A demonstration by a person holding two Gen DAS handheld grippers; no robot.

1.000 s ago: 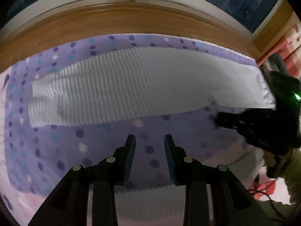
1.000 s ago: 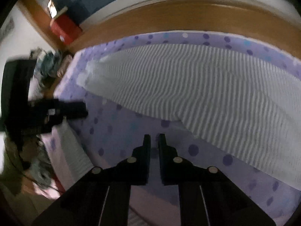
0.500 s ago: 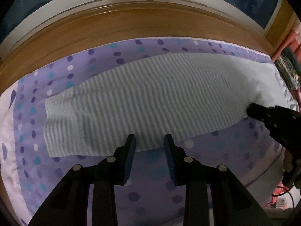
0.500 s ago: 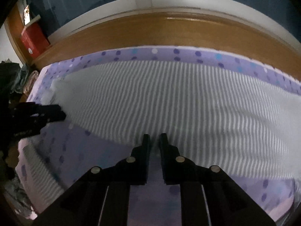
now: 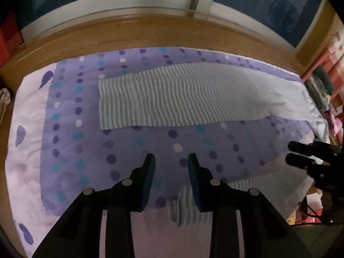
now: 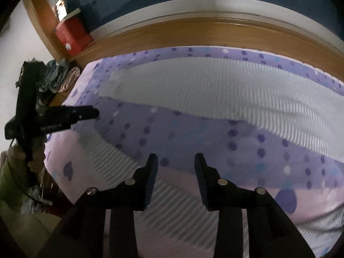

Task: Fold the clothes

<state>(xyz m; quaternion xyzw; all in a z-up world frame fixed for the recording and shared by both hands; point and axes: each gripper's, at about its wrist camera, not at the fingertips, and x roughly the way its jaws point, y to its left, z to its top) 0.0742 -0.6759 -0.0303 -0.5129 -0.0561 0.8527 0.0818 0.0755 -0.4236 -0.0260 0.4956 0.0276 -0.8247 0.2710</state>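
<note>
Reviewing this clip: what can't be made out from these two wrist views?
- Near striped garment: left wrist view, partly hidden behind the left gripper; its kind is unclear.
- Far striped garment: right wrist view, motion-blurred and cut by the right edge.
- Pile beside the bed: too small and dim to identify.

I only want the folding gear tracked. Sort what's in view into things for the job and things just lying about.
For the job:
striped garment
second striped piece at the near edge
left gripper, open and empty
right gripper, jaws opening, nothing between them
dotted purple bedspread, the work surface

Lying about:
red box
heap of clothes
</note>
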